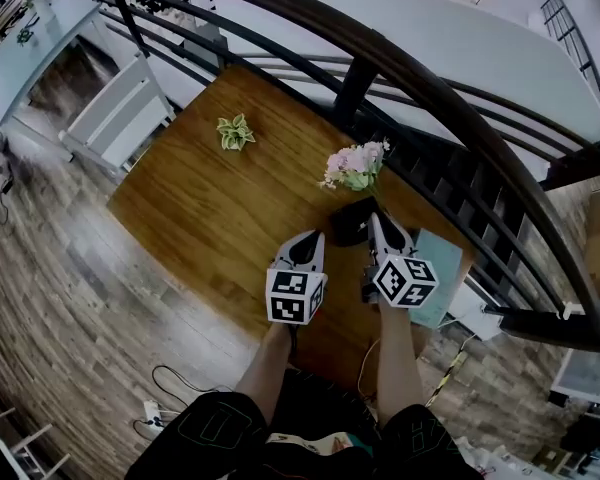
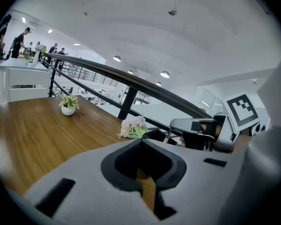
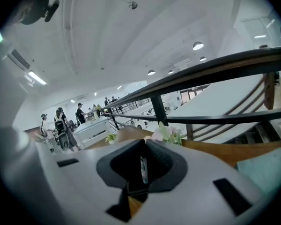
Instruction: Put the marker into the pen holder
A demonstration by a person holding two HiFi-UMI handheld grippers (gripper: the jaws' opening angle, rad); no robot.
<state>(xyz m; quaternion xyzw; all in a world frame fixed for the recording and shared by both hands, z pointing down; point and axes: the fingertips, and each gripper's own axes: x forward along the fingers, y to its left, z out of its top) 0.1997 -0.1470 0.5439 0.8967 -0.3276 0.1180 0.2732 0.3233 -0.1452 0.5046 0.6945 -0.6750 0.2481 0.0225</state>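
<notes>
two claws: right claw (image 3: 144,143) pinches slim white-banded dark marker (image 3: 143,170); left claw (image 2: 141,142) closed, empty.

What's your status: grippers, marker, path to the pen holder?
Left gripper shut, empty. Right gripper shut on marker. Black pen holder just ahead of right gripper. Pink flowers close behind holder, not over it.

We see a wooden counter (image 1: 210,208). On it, a small green potted plant (image 1: 235,131) stands far left and a pink flower bunch (image 1: 357,166) farther right. A dark pen holder (image 1: 348,224) sits just nearer than the flowers, and a pale teal pad (image 1: 443,268) lies at the right edge.
</notes>
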